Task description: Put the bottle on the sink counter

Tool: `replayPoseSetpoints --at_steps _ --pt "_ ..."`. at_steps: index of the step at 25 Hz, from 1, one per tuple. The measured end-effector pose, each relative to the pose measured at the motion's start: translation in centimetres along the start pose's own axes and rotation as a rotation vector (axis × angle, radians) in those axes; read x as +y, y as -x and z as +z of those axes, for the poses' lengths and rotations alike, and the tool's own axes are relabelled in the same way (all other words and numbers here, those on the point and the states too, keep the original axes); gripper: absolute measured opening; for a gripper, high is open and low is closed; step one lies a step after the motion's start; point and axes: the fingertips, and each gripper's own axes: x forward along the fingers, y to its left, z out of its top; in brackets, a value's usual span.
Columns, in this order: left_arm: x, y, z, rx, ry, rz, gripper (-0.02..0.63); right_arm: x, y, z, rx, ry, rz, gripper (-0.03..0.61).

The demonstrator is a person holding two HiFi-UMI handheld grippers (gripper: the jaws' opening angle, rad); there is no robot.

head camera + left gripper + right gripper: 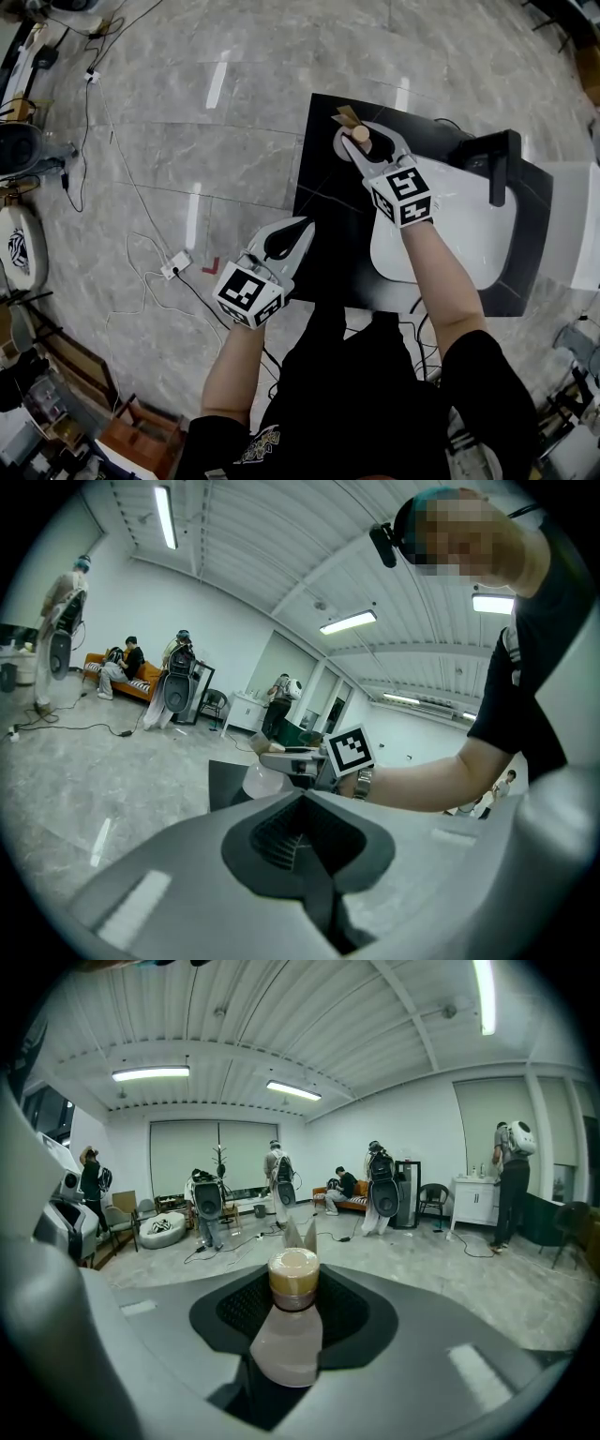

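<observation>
A pale translucent plastic bottle with a tan round cap (289, 1330) is clamped upright between the 2 jaws of the right hand-held gripper (367, 150), which are closed against its neck and shoulders, as is seen in the right gripper view. In the head view the bottle is placed over the far left corner of the black rectangular sink surface (323, 234), just beside the corner of the white basin (450, 244); whether its base touches the surface cannot be told. A small tan pointed piece (345, 114) is seen just beyond the cap. A black faucet (497, 164) is mounted at the far right side of the basin, well apart from the bottle. The left hand-held gripper (302, 227) is held at the near left edge of the surface, with its jaws brought fully together and nothing between them, as the left gripper view shows. The black surface is set on a grey marble-patterned tiled floor (234, 122), across which white cables (150, 272) are laid.
</observation>
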Motion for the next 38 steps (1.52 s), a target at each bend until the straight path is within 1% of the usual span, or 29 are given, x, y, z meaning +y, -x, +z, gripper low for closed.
replayPoseSetpoints --at_steps 14,19,22,26,29,31,33,35,38 --pt "0.1 0.7 -0.6 -0.005 0.008 0.024 0.000 0.1 -0.6 -0.5 -0.010 0.048 0.009 0.163" --pt "-0.6 1.0 -0.7 -0.005 0.001 0.025 0.000 0.2 -0.5 -0.8 -0.009 0.035 0.009 0.172" --pt "-1.2 1.4 -0.5 -0.006 -0.002 0.025 0.001 0.5 0.1 -1.0 0.009 0.033 0.013 0.202" --pt "-2.3 1.1 -0.5 -0.008 -0.009 0.024 0.000 0.2 2.2 -1.8 0.027 0.030 0.011 0.194" --pt "-3.7 0.4 -0.6 -0.003 -0.024 0.009 0.000 -0.5 5.0 -2.2 0.019 0.017 -0.007 0.161" --pt "-4.8 0.0 -0.8 0.004 -0.031 0.000 0.000 -0.7 7.4 -2.2 0.009 0.001 -0.024 0.085" --pt "-6.0 -0.4 -0.8 0.007 -0.033 -0.008 0.000 -0.7 10.0 -2.3 0.003 -0.012 -0.039 0.024" --pt "-7.4 -0.9 -0.7 0.010 -0.042 -0.016 0.000 -1.0 12.7 -2.5 -0.007 -0.054 -0.048 0.023" --pt "-9.7 -1.6 -0.5 0.021 -0.061 -0.024 0.000 -1.7 17.2 -2.4 -0.048 -0.180 -0.058 0.024"
